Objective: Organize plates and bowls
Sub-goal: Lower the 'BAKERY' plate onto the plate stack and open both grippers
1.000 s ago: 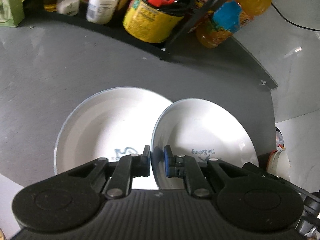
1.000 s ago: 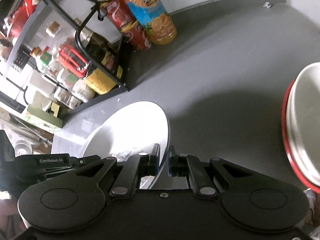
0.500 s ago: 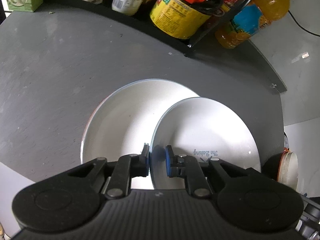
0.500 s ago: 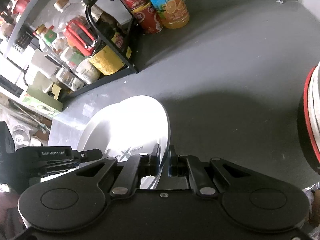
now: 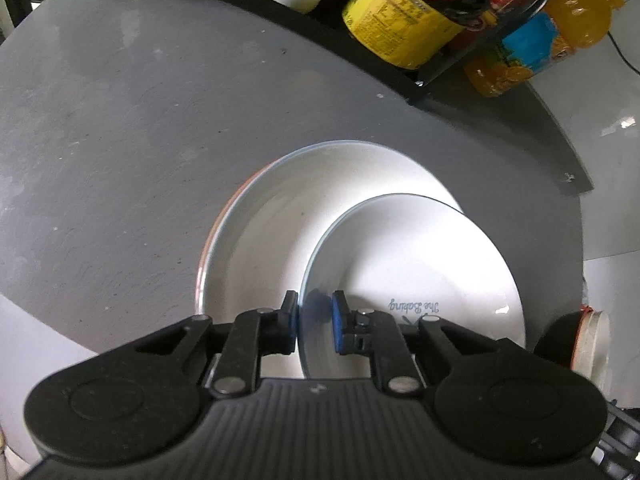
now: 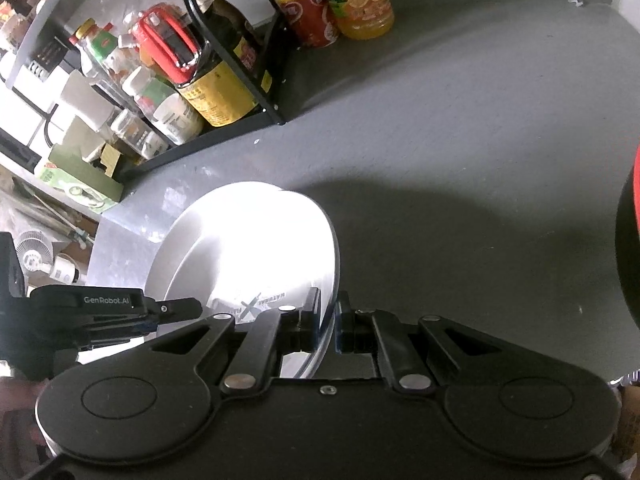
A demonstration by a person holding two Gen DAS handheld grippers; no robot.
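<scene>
Left gripper is clamped on the rim of a white plate, held tilted over a larger plate lying on the grey table. Right gripper pinches the same plate's opposite rim. Bottle rack at 12 o'clock, juice bottle at 1 o'clock in the left view; a red-rimmed bowl sits at 3 o'clock in the right view.

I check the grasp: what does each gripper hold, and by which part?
Left gripper clamps the near rim of a white plate. Right gripper clamps the near rim of another white plate.
</scene>
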